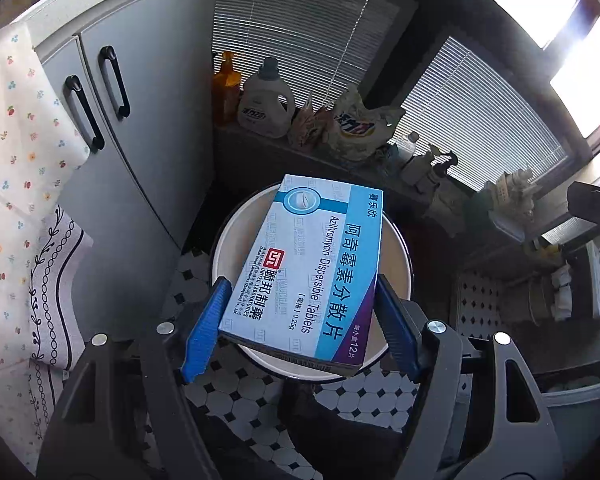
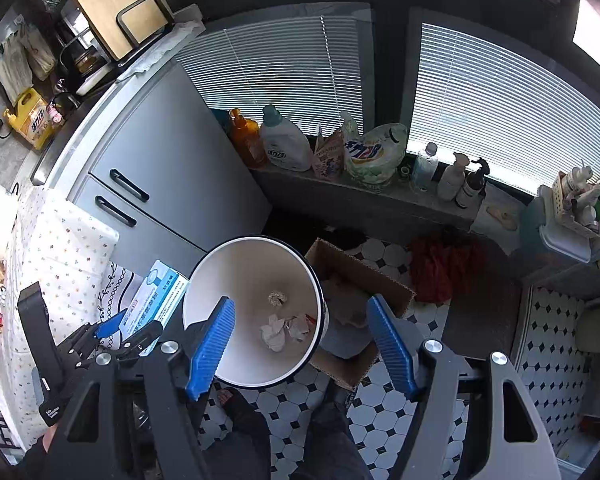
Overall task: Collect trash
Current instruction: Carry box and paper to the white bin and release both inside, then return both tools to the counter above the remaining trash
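My left gripper (image 1: 300, 300) is shut on a blue and white medicine box (image 1: 306, 268) and holds it above the white round trash bin (image 1: 396, 264). In the right wrist view the same box (image 2: 156, 300) sits in the left gripper (image 2: 128, 326), just left of the bin's rim (image 2: 192, 284). The bin holds crumpled paper (image 2: 284, 330) at its bottom. My right gripper (image 2: 302, 320) is open and empty, above the bin's near side.
A cardboard box (image 2: 356, 276) stands right of the bin on the tiled floor (image 2: 384, 420). A grey cabinet (image 2: 160, 168) is at the left, beside a flowered cloth (image 2: 60, 248). Detergent bottles (image 2: 284, 144) line the window ledge. A red rag (image 2: 444, 264) lies on the floor.
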Motion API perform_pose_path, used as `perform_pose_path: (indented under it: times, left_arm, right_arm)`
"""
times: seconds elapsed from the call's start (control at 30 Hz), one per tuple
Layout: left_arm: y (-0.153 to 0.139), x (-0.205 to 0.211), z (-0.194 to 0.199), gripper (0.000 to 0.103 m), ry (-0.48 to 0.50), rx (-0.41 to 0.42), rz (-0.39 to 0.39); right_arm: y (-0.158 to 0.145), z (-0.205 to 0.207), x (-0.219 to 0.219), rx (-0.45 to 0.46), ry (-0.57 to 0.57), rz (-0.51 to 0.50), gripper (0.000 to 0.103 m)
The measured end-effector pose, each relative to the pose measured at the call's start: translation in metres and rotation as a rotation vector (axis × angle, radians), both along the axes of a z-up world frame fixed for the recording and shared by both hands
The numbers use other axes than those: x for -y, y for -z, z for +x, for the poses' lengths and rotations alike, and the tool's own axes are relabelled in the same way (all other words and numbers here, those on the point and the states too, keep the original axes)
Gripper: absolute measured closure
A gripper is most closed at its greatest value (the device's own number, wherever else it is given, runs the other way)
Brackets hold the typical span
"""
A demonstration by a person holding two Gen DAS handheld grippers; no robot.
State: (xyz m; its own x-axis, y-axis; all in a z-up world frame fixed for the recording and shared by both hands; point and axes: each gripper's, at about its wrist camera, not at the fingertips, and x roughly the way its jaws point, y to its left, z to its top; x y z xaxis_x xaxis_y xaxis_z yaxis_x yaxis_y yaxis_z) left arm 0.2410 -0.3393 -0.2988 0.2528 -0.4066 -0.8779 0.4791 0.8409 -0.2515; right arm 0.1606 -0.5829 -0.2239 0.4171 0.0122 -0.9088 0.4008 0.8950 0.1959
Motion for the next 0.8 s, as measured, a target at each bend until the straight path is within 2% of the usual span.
perform_pose_path:
  times: [0.1,0.2,0.33,0.43,0.8]
  left_arm:
    - [0.009,0.017,-0.004,0.030,0.060,-0.035,-0.023]
    - [0.018,0.030,-0.005,0.017,0.111,-0.044,0.027]
    - [0.013,0.015,0.000,0.012,0.063,-0.042,0.023]
    - [0.001,-0.005,0.006,0.011,0.022,0.000,0.049]
    - [-0.066,-0.096,0.017,0.008,-0.171,0.125,0.048]
  right_arm:
    - [0.002,-0.006,0.008,-0.005,0.015,-0.003,0.035]
    - [0.002,-0.008,0.013,-0.007,0.021,-0.004,0.035]
    - [-0.001,-0.005,0.012,0.007,0.014,-0.003,0.034]
    - [-0.003,0.002,0.005,0.021,-0.002,0.005,0.033]
    - [-0.026,0.043,-0.060,0.093,-0.140,0.042,0.029]
